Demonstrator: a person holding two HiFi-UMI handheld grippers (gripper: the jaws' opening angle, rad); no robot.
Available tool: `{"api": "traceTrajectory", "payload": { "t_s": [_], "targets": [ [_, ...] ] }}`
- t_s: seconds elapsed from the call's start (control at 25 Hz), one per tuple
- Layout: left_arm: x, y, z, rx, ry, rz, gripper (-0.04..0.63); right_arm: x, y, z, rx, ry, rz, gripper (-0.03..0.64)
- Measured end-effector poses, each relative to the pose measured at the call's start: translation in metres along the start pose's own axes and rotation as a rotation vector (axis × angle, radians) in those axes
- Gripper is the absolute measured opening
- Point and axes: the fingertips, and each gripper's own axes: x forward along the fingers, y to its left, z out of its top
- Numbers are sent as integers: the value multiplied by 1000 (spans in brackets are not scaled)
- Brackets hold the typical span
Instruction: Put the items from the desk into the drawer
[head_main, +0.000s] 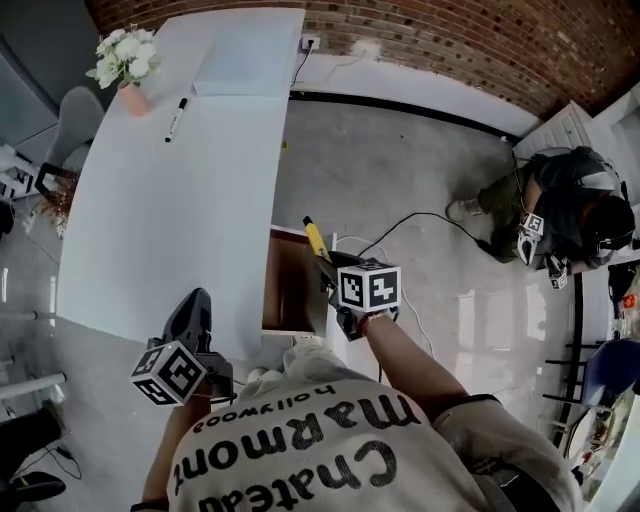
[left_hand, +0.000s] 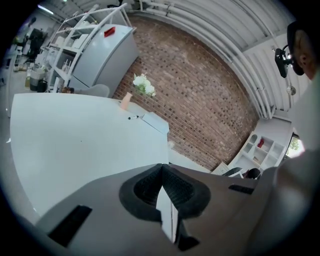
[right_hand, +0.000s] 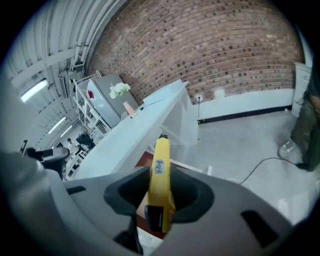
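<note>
Over the drawer (head_main: 288, 285), right gripper (right_hand: 159, 196) clamps yellow tool (right_hand: 161, 150); label (right_hand: 159, 167) shows only in its own view. Left gripper (left_hand: 164, 184) closed, empty.

A red brick wall (head_main: 450, 40) with a white skirting (head_main: 400, 85) and a socket (head_main: 310, 42) runs behind the long white desk (head_main: 170, 220). The desk stands on a glossy grey floor (head_main: 400, 170) crossed by a black cable (head_main: 420, 218). A grey chair (head_main: 75, 120) sits beside the desk's left edge, a white cubby shelf (left_hand: 262, 147) stands near the wall's end and a white rack (left_hand: 75, 40) further off, and strip lights (right_hand: 34, 90) glow under a ribbed ceiling (right_hand: 65, 40).
</note>
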Motion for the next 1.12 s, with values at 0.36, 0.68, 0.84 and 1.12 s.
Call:
{"api": "traceTrajectory", "payload": {
  "t_s": [0.36,0.68,0.84,1.12],
  "targets": [
    [2,22,1,-27,-12,135,0,69,-13,-63,49,223,0,132],
    [-12,48,-6,-70,-27,239,0,114,9,-116,-17,393,38,133],
    [-27,58,-11,-91,-35,301,0,129,10,-130,7,443,44,133],
    [-49,74,-16,-117,-43,394,0,156,0,-134,56,461,10,133]
  ]
}}
